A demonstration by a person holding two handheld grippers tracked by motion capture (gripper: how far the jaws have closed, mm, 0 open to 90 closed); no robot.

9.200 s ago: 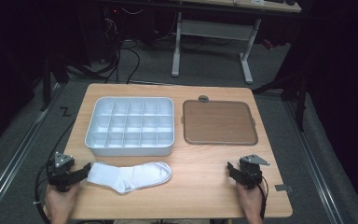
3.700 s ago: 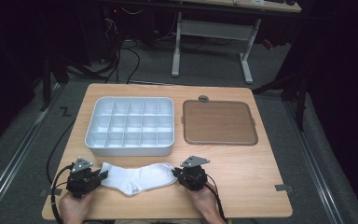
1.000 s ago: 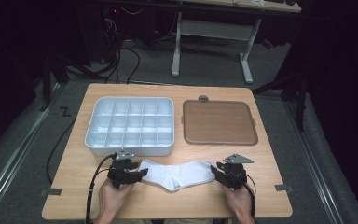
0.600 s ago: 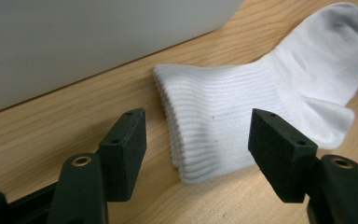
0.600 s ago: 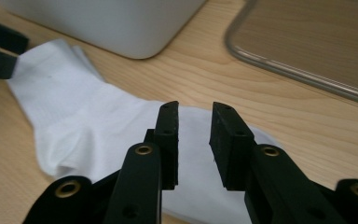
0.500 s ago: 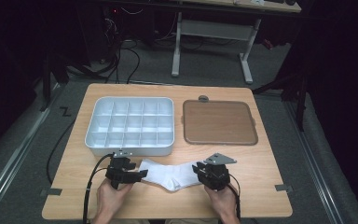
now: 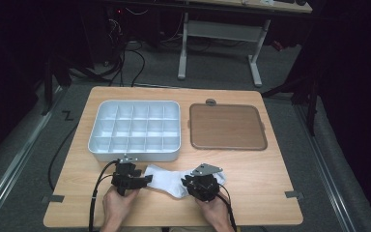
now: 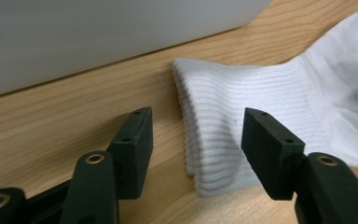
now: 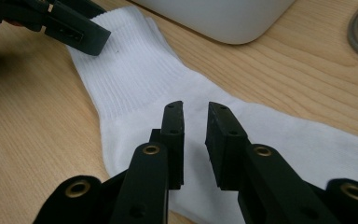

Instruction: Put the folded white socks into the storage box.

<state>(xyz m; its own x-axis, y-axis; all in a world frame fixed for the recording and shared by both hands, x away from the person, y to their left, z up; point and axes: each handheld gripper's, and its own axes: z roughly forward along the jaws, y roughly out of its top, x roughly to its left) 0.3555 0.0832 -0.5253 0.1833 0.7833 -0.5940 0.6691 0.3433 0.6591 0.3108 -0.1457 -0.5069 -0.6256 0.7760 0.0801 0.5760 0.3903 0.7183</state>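
Between the two black jaws of our left gripper (image 8: 196, 158) lies the ribbed cuff of the white sock (image 8: 261, 107); those jaws stand spread, one on the bare wood and one over the cuff, pressing nothing, and they have just been narrowing a little. Just past the cuff rises the near wall of the white compartment tray (image 8: 98, 32), close to the sock but apart from it. Our right gripper (image 9: 195, 119) hovers over the middle of the sock (image 9: 135, 74) with its jaws drawn close, a narrow gap left between them; they have just been closing, and we cannot tell whether any cloth is caught in that gap. From above, the sock (image 7: 166, 178) lies flat on the wooden table (image 7: 251, 193), stretched between the left gripper (image 7: 142, 180) and the right gripper (image 7: 189, 182), just in front of the tray (image 7: 134, 151). Beside the tray, well apart from the sock, sits the brown lid (image 7: 227, 126).
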